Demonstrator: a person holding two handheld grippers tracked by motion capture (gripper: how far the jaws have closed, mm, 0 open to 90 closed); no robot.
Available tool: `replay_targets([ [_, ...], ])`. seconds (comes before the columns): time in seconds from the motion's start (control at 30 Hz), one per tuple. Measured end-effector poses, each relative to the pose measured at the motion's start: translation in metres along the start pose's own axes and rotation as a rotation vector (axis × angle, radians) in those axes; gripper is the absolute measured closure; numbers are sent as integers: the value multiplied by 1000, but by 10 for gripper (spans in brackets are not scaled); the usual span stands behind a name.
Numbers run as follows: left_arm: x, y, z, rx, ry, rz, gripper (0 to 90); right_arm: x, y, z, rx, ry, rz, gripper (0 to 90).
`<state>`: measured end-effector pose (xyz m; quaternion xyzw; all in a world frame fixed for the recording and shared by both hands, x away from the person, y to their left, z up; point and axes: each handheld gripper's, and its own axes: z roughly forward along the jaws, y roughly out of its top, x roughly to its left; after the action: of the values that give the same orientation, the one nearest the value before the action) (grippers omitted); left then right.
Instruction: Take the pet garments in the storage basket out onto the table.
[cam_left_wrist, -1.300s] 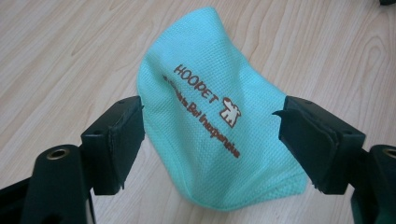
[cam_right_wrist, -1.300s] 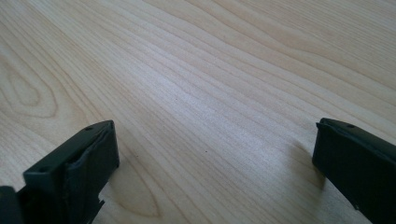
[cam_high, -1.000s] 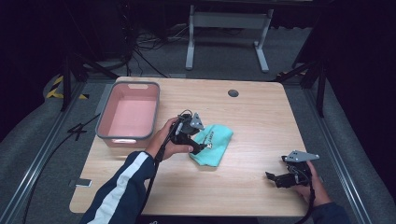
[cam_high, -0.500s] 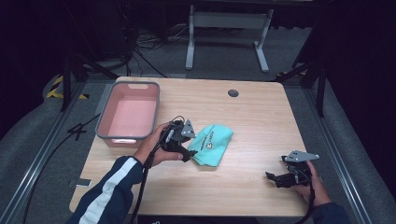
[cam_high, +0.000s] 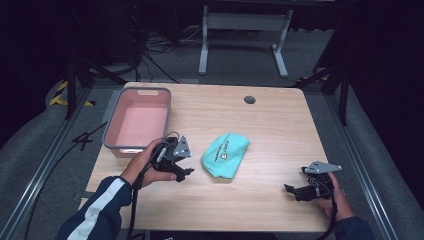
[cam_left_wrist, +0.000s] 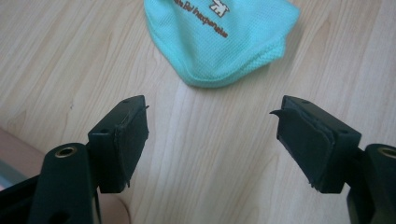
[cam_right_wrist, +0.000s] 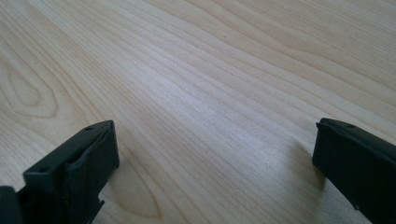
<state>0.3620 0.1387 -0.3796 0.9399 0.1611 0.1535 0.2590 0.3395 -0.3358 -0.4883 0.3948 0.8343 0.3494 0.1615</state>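
Between my jaws: I am holding nothing in the left hand-held gripper (cam_high: 186, 172); its jaws are standing spread over bare wood, with clear space between the pads.
Left hand-held gripper, place: I am keeping it low over the surface (cam_high: 260, 125), just left of the teal cloth pouch (cam_high: 225, 154) in the high view, apart from it and not touching.
Left gripper view: I am looking along both black jaws at the pouch (cam_left_wrist: 219, 37), which is lying ahead of the tips with brown print on its top face and a rounded stitched edge facing me.
Left hand: I am gripping the tool's body with my left hand (cam_high: 145, 167), a dark sleeve with a white stripe running back to the near edge.
Right hand-held gripper: I am resting it (cam_high: 296, 190) near the right front corner, jaws spread, only wood grain between them in the right gripper view (cam_right_wrist: 212, 154).
Pouch, place: it is lying flat near the middle of the surface, well apart from my right tool.
Pink bin (cam_high: 137, 122): it is sitting at the left edge, just behind my left hand.
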Motion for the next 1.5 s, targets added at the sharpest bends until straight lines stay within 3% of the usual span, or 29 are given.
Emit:
replay_targets([
  [0.17, -3, -18, -7, 28, 17, 0, 242, 0, 0, 0, 0, -2, 1, 7],
  [0.37, -2, -44, -16, 50, 31, -45, 234, 0, 0, 0, 0, -2, 2, 7],
  [0.53, -3, -62, -18, 65, 37, -49, 217, 0, 0, 0, 1, -2, 4, 7],
  [0.67, -3, -79, -21, 73, 43, -76, 206, 0, 0, 0, 1, -3, 4, 7],
  [0.87, -4, -103, -25, 45, 45, -118, 191, 0, 0, 0, 1, -4, 5, 7],
  [1.3, 7, -174, -32, -30, 34, -260, 181, 1, 0, 0, 1, -6, 6, 7],
  [1.5, 9, -191, -33, -70, 22, -314, 181, 1, 0, 0, -1, -4, 10, 7],
])
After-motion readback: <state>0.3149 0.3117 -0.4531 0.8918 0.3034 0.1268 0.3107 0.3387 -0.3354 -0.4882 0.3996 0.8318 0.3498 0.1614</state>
